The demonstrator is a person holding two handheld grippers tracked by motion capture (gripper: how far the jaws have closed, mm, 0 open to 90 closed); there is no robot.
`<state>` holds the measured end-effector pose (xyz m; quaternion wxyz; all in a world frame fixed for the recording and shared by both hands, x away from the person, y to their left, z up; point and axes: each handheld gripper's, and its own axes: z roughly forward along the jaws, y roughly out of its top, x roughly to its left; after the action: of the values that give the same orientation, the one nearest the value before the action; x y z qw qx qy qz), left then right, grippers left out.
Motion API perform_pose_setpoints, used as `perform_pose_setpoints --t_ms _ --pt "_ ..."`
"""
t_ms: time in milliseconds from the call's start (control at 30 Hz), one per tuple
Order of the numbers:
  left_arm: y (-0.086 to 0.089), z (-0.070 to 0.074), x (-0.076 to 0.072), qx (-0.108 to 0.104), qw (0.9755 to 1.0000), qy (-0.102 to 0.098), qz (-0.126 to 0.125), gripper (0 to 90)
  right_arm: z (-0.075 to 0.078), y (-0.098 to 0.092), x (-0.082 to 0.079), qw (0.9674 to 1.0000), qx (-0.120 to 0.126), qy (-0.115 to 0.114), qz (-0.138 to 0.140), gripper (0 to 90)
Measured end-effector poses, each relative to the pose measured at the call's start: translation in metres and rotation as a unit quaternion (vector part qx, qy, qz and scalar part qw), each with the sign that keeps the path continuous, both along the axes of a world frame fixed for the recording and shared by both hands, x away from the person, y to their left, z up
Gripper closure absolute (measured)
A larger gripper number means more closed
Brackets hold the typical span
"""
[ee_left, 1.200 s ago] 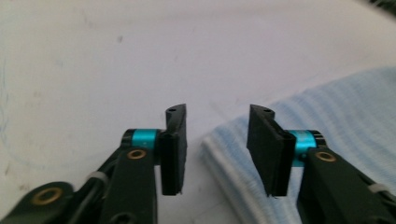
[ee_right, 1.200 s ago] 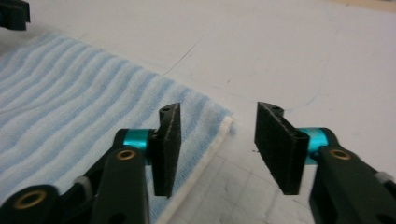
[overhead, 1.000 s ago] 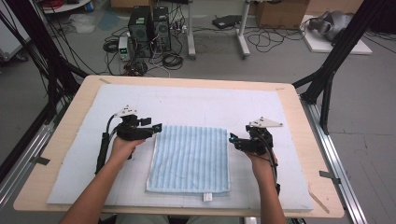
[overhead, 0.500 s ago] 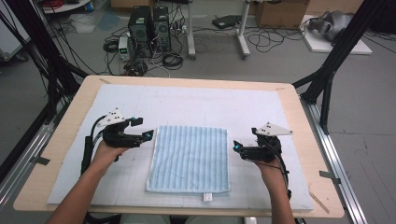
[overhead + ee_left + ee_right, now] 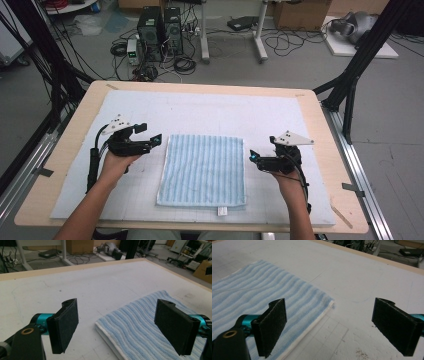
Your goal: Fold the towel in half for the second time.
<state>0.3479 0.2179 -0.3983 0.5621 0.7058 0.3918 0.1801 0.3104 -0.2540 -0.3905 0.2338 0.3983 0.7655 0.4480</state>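
A folded blue-striped towel [image 5: 204, 170] lies flat in the middle of the white mat [image 5: 210, 110] that covers the desk [image 5: 320, 120], its small label at the near edge. The left gripper [image 5: 156, 140] hovers just beside the towel's far left corner, its jaws having just been opening and now spread wide with nothing between them. The right gripper [image 5: 253, 157] sits just off the towel's right edge, jaws likewise wide apart and empty, the towel's corner below them in the right gripper view
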Motion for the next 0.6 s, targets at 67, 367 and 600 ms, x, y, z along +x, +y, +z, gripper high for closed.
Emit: perform_pose_setpoints --t_ms 67,367,600 --pt "0.002 0.000 0.001 0.001 1.0000 0.003 0.004 19.8 0.000 -0.001 0.001 1.0000 0.004 -0.003 -0.002 11.8" --pt "0.001 0.010 0.003 0.007 0.9999 0.002 0.011 19.8 0.001 0.001 0.000 1.0000 0.008 -0.001 -0.001 11.8" --pt "-0.007 0.022 0.017 0.025 0.9992 -0.003 0.031 19.6 0.005 0.003 0.000 0.9999 0.009 -0.005 0.008 11.8"
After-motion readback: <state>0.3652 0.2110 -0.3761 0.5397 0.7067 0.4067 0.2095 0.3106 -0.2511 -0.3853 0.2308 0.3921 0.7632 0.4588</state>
